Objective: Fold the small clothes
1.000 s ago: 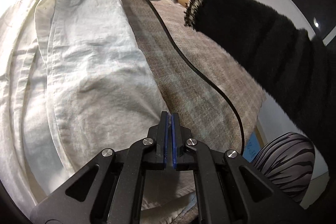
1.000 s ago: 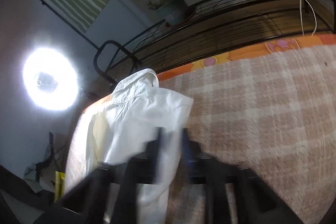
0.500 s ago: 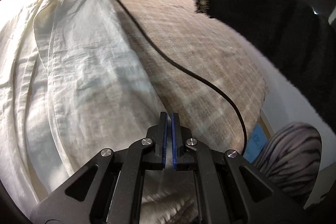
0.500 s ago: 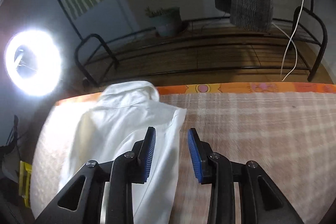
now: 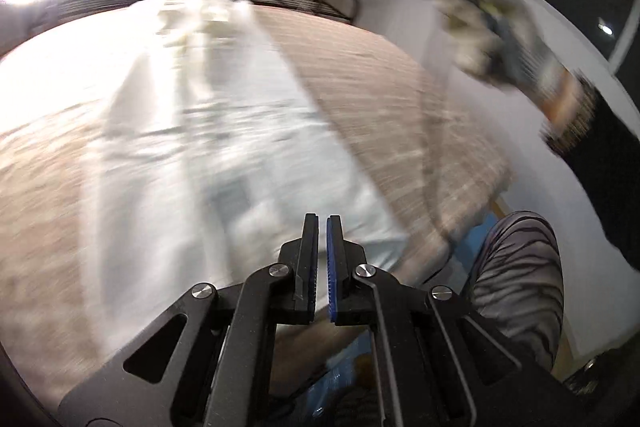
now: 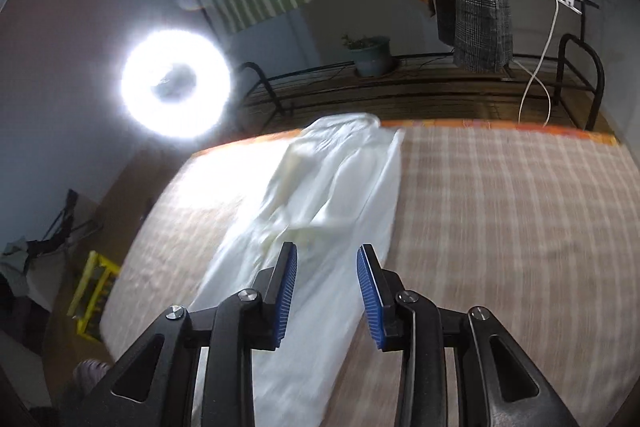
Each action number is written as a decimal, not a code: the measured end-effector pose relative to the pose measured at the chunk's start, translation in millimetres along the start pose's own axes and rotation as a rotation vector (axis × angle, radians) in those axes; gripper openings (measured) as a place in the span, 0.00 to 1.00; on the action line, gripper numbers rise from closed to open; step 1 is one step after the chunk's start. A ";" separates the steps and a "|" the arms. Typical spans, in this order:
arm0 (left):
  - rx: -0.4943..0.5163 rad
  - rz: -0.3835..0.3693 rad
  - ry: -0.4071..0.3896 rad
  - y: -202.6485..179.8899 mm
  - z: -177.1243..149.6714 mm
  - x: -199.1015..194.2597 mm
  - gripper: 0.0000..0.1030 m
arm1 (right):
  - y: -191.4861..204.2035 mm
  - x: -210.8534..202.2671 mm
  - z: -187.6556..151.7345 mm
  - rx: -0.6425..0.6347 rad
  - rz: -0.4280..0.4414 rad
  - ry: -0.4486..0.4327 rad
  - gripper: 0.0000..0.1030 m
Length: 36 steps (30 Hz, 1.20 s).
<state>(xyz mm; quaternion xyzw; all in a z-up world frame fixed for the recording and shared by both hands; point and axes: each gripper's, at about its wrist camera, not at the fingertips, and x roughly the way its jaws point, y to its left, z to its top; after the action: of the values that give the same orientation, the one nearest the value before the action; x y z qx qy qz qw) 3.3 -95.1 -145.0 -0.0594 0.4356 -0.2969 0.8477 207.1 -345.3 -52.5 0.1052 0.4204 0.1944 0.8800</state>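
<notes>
room's dim, one ring light [image 6: 176, 85] blazing and flaring on the left. glare washes out the shirt [image 5: 224, 131] in the left view, which is heavily motion-blurred. right view sharper, edges bowed, corners dark.

The left gripper [image 5: 322, 223] points forward, its jaws nearly closed with only a thin gap and nothing between them. The right gripper [image 6: 327, 255] has its jaws wide apart and empty. A gloved right hand [image 5: 486, 35], blurred, shows with a black fuzzy sleeve [image 5: 600, 163].
</notes>
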 end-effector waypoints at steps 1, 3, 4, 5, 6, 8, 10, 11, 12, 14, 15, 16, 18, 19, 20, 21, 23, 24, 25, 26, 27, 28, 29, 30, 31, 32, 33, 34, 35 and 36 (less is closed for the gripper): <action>-0.024 0.040 -0.007 13.1 -4.0 -12.1 0.01 | 7.7 -9.2 -15.9 0.003 0.002 0.007 0.33; -0.068 0.102 -0.021 36.8 -7.0 -30.2 0.05 | 18.7 -18.7 -41.8 0.005 0.008 0.020 0.34; -0.102 0.140 -0.034 50.3 -8.7 -38.4 0.13 | 23.3 -22.4 -56.4 0.013 0.016 0.030 0.36; -0.139 0.168 -0.050 64.2 -9.5 -45.8 0.22 | 27.0 -24.1 -72.2 0.026 0.026 0.049 0.37; -0.167 0.186 -0.065 76.1 -7.1 -51.8 0.23 | 29.7 -24.3 -88.6 0.039 0.033 0.070 0.37; -0.200 0.234 -0.095 93.9 -4.6 -58.4 0.23 | 33.5 -21.3 -118.4 0.043 0.003 0.098 0.38; -0.199 0.254 -0.094 102.9 -3.1 -53.6 0.23 | 39.8 -16.2 -140.4 0.037 -0.013 0.123 0.39; -0.194 0.255 -0.094 105.5 -3.9 -53.9 0.23 | 44.0 -11.6 -151.5 0.043 0.006 0.147 0.39; -0.186 0.253 -0.089 107.2 -3.5 -50.5 0.23 | 48.0 -6.6 -160.2 0.050 0.030 0.169 0.39; -0.186 0.228 -0.074 107.8 -3.3 -42.3 0.23 | 61.2 4.3 -173.7 0.053 0.077 0.205 0.39; -0.191 0.217 -0.067 108.4 -4.5 -39.4 0.23 | 69.4 10.3 -178.9 0.056 0.103 0.223 0.39; -0.199 0.213 -0.058 109.2 -5.6 -35.0 0.23 | 76.8 16.7 -181.9 0.056 0.129 0.236 0.39; -0.207 0.210 -0.051 109.6 -6.0 -31.0 0.23 | 94.2 31.6 -189.7 0.061 0.177 0.268 0.40; -0.211 0.208 -0.052 110.1 -6.2 -30.0 0.23 | 103.7 42.4 -192.2 0.060 0.192 0.293 0.40; -0.214 0.207 -0.053 109.9 -6.0 -30.4 0.23 | 111.8 51.6 -194.5 0.054 0.195 0.316 0.40; -0.217 0.206 -0.053 110.8 -5.4 -30.5 0.23 | 119.1 57.5 -199.5 0.045 0.193 0.330 0.40; -0.221 0.209 -0.063 113.1 -3.6 -32.1 0.23 | 131.1 72.1 -202.9 0.029 0.192 0.360 0.40; -0.224 0.209 -0.066 114.5 -3.0 -33.7 0.23 | 135.9 77.5 -204.4 0.028 0.192 0.374 0.40; -0.224 0.209 -0.070 116.5 -2.0 -35.6 0.23 | 140.1 81.8 -205.7 0.030 0.191 0.384 0.40; -0.222 0.211 -0.073 118.2 -1.4 -37.3 0.23 | 141.8 86.1 -206.3 0.035 0.186 0.394 0.40; -0.221 0.214 -0.077 120.2 -0.4 -39.0 0.23 | 142.2 87.9 -208.9 0.042 0.185 0.401 0.40; -0.221 0.216 -0.079 122.5 0.8 -40.1 0.23 | 142.3 90.5 -209.4 0.052 0.188 0.406 0.40; -0.224 0.218 -0.083 124.7 1.9 -40.9 0.23 | 142.2 91.9 -211.1 0.064 0.193 0.406 0.36; -0.228 0.217 -0.086 127.3 3.4 -41.8 0.23 | 142.0 93.5 -211.0 0.075 0.198 0.405 0.28; -0.230 0.216 -0.089 129.2 4.7 -42.6 0.23 | 140.6 95.1 -210.9 0.090 0.210 0.410 0.03; -0.230 0.218 -0.091 130.9 6.4 -43.0 0.23 | 138.5 95.0 -211.6 0.105 0.215 0.414 0.01; -0.226 0.222 -0.095 132.2 9.0 -43.4 0.23 | 136.2 90.6 -212.4 0.119 0.224 0.401 0.01; -0.219 0.224 -0.096 132.9 11.3 -43.6 0.23 | 135.2 84.8 -214.5 0.120 0.231 0.390 0.00; -0.207 0.229 -0.095 133.3 15.1 -42.7 0.23 | 133.1 75.5 -215.2 0.109 0.223 0.368 0.00; -0.198 0.233 -0.094 133.3 18.4 -41.1 0.23 | 130.2 67.3 -216.6 0.101 0.208 0.353 0.00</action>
<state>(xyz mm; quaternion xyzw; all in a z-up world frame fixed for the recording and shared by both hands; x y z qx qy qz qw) 59.5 33.7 -152.7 -0.1055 0.4266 -0.1491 0.8858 43.4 -194.2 -189.4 0.1565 0.5640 0.2780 0.7617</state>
